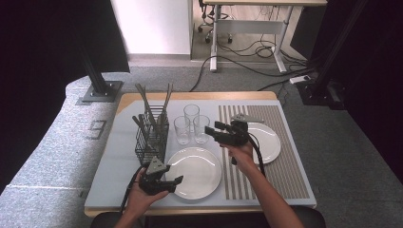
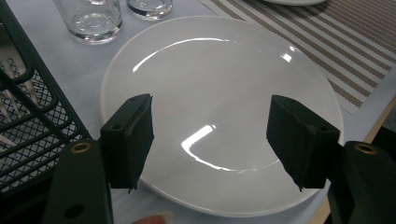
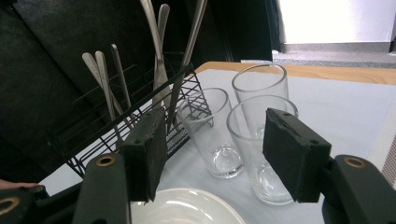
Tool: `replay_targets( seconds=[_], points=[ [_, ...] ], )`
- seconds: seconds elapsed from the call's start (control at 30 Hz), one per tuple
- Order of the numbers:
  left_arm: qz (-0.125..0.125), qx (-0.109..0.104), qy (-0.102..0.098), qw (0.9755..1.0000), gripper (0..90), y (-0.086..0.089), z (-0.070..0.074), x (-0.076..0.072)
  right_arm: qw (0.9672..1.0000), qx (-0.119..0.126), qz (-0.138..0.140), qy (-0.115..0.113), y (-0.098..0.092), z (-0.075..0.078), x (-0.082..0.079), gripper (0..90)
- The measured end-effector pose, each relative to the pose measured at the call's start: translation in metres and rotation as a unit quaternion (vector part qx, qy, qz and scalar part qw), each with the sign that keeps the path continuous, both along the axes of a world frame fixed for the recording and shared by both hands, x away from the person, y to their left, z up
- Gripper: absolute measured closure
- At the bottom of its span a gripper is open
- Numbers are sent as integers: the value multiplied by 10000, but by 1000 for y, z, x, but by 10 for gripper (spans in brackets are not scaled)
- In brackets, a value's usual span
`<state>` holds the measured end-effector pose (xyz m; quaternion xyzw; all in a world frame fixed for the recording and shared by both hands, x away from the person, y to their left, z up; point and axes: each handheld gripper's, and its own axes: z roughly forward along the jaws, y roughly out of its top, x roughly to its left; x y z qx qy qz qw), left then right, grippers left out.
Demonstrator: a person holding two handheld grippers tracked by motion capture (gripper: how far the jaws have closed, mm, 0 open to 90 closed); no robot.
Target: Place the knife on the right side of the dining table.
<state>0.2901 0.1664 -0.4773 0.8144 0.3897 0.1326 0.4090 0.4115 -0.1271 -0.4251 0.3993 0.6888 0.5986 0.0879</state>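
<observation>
Overhead view plus two close tool views, all sharing near plate [image 1: 194, 172].

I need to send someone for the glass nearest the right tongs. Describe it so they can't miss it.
Start at the black wire cutlery basket on the table's left side. Three clear glasses stand just right of it. Take the rightmost one, nearest the striped mat and directly ahead of the right tongs.

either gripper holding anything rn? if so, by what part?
Nothing held. Left gripper hangs open over the near plate, pads off it. Right gripper is open, pointed at the glasses and cutlery basket, nothing between its pads.
</observation>
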Motion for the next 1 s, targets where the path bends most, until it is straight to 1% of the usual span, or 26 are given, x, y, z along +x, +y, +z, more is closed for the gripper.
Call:
replay_targets(
  seconds=[0.27,0.5,0.57,0.7,0.9,1.0],
  points=[
    [-23,16,2,10000,320,1,-1,1,10000,13,47,41,11,0,8,400],
    [-125,62,-6,9999,321,-1,-1,0,9999,42,96,23,18,-3,14,401],
    [-172,81,-2,9998,320,-3,-1,0,10000,28,96,8,19,-2,16,402],
    [-274,188,-26,9994,320,-5,-2,-1,9999,97,83,4,22,-3,21,404],
    [-307,259,-61,9992,320,-7,-3,-3,9999,98,60,12,27,-5,26,404],
    [-305,251,-52,9992,320,-7,-3,-3,9999,123,45,-2,28,-4,28,405]
  ],
)
